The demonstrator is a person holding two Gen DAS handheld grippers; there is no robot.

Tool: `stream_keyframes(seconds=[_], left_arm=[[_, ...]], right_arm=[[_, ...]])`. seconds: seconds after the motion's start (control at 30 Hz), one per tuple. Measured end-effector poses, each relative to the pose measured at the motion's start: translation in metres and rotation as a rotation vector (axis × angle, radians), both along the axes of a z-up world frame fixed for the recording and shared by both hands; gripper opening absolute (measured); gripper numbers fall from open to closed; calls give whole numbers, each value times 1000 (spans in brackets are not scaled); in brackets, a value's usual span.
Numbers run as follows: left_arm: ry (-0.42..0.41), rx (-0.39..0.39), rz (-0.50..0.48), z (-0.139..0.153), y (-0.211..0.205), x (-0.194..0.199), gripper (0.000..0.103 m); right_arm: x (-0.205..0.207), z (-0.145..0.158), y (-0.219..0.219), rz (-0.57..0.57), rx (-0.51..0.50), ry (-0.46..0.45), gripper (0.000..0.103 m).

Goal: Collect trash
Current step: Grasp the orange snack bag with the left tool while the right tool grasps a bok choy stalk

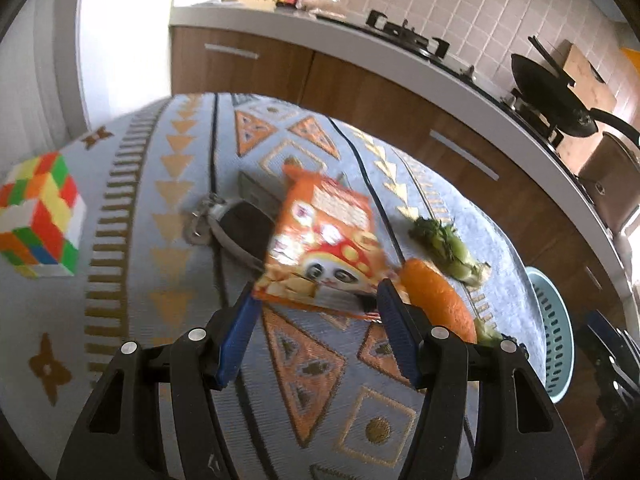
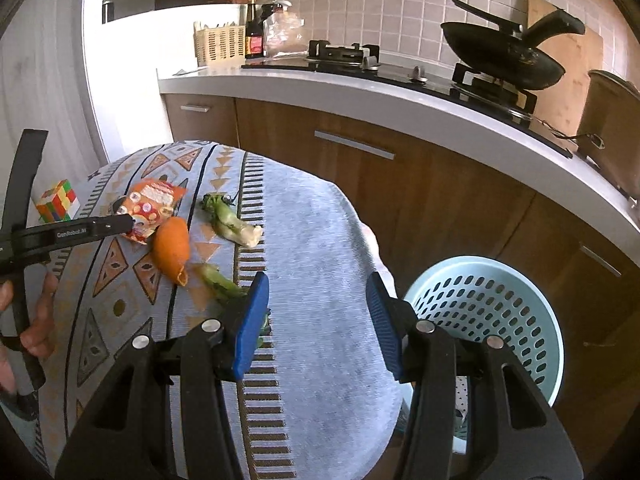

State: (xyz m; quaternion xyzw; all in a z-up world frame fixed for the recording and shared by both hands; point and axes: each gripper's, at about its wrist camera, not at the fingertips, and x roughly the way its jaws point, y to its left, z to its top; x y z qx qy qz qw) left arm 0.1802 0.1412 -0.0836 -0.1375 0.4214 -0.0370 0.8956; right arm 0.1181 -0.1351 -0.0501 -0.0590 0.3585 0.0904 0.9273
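Observation:
An orange snack wrapper with a panda print lies on the patterned tablecloth. My left gripper is open with its blue pads either side of the wrapper's near edge. An orange peel lies just right of it, and a green vegetable stalk lies beyond. In the right wrist view the wrapper, peel, stalk and a smaller green scrap lie ahead to the left. My right gripper is open and empty above the cloth. A light blue perforated basket stands beside the table at the right.
A colour cube sits at the table's left. A key fob with a ring lies behind the wrapper. The kitchen counter with stove, black pan and bottles runs behind. The basket also shows in the left wrist view.

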Motion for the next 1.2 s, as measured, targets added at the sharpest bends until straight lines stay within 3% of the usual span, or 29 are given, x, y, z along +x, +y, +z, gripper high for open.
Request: stream_keyframes(seconds=[0.17, 0.23, 0.57, 0.6, 0.67, 0.7, 0.73, 0.87, 0.93, 1.03, 1.1, 1.2], left_arm=[[9, 23, -10, -8, -8, -2, 30], [16, -4, -22, -10, -8, -3, 0], [-25, -38, -8, -1, -1, -15, 0], [-20, -43, -1, -1, 1, -16, 1], [-22, -57, 12, 0, 7, -16, 23], [-33, -58, 37, 3, 12, -16, 38], [-49, -53, 56, 6, 15, -17, 43], [-86, -36, 56, 25, 24, -1, 44], [-87, -4, 2, 31, 18, 16, 61], [-74, 136, -58, 29, 2, 48, 60], [-12, 167, -102, 18, -3, 68, 60], [16, 192, -150, 11, -6, 82, 60]], right_arm=[[5, -6, 2, 0, 4, 15, 47], [8, -6, 4, 4, 9, 15, 47], [29, 2, 32, 129, 85, 16, 47], [31, 2, 36, 133, 80, 17, 47], [30, 2, 41, 142, 80, 14, 47], [29, 2, 43, 149, 82, 15, 47], [29, 1, 44, 152, 80, 16, 47], [29, -5, 45, 149, 41, 20, 47], [32, -9, 43, 144, 41, 30, 47], [34, -10, 37, 133, 51, 43, 47], [35, -10, 34, 128, 52, 44, 47], [39, -8, 31, 127, 48, 41, 49]])
